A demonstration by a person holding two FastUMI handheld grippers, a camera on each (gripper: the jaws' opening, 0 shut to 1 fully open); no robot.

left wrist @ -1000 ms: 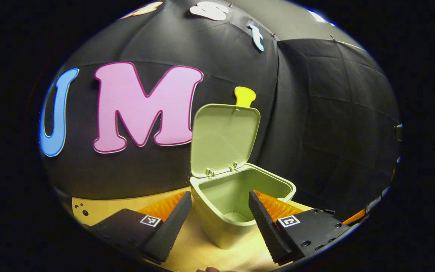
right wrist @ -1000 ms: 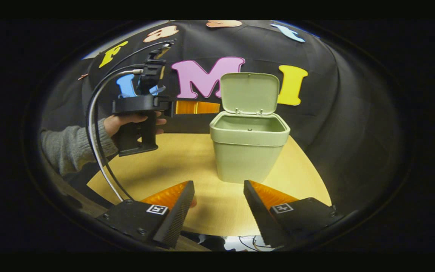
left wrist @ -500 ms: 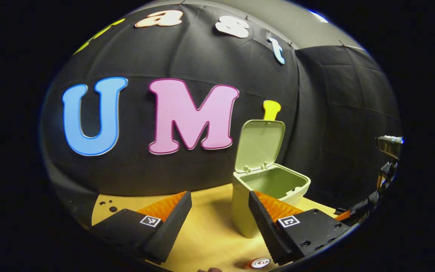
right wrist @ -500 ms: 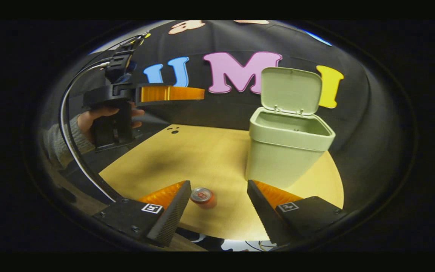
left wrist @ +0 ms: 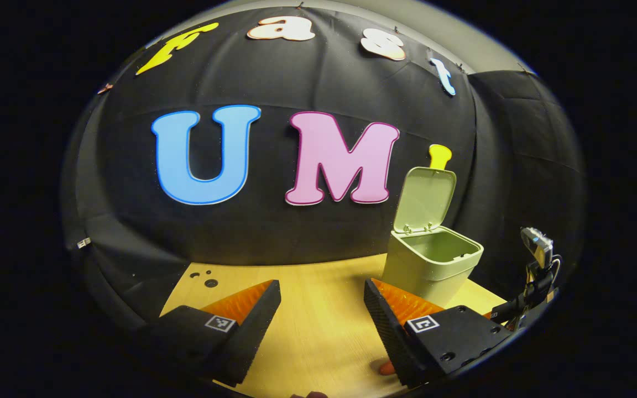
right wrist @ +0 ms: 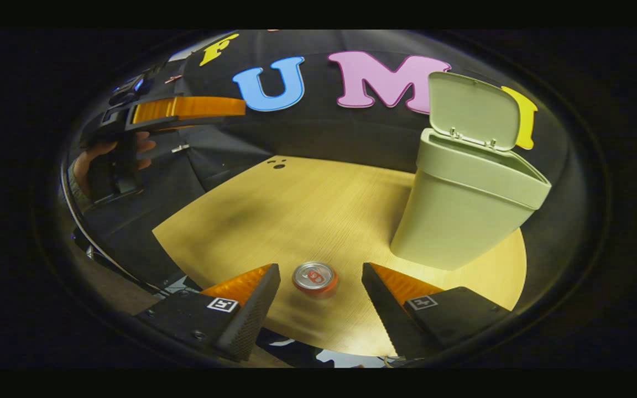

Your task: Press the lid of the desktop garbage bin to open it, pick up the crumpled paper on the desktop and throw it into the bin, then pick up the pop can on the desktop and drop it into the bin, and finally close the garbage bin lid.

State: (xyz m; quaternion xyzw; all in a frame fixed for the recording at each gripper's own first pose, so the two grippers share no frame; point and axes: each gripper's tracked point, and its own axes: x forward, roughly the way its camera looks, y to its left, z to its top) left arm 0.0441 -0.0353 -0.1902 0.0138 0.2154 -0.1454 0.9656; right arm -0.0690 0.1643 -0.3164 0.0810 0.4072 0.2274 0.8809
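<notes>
— Two grippers to account for. State of the right gripper [right wrist: 321,287]?

— Fingers spread wide, holding nothing. The pop can [right wrist: 314,278] stands upright on the desktop [right wrist: 296,210] between the fingertips, touching neither.

— And the left gripper [left wrist: 322,298]?

— Likewise spread apart and empty, held above the desktop [left wrist: 313,331]. In the right gripper view it sits at upper left, gripped by a hand [right wrist: 89,166] in a grey sleeve, well apart from the can.

— The garbage bin?

— In the right gripper view, the garbage bin [right wrist: 462,204] stands on the desktop to the right of the can, near but not touching. Its lid [right wrist: 470,110] is raised upright on its hinge. In the left gripper view the garbage bin [left wrist: 429,262] shows an open mouth; I cannot tell what lies inside.
</notes>
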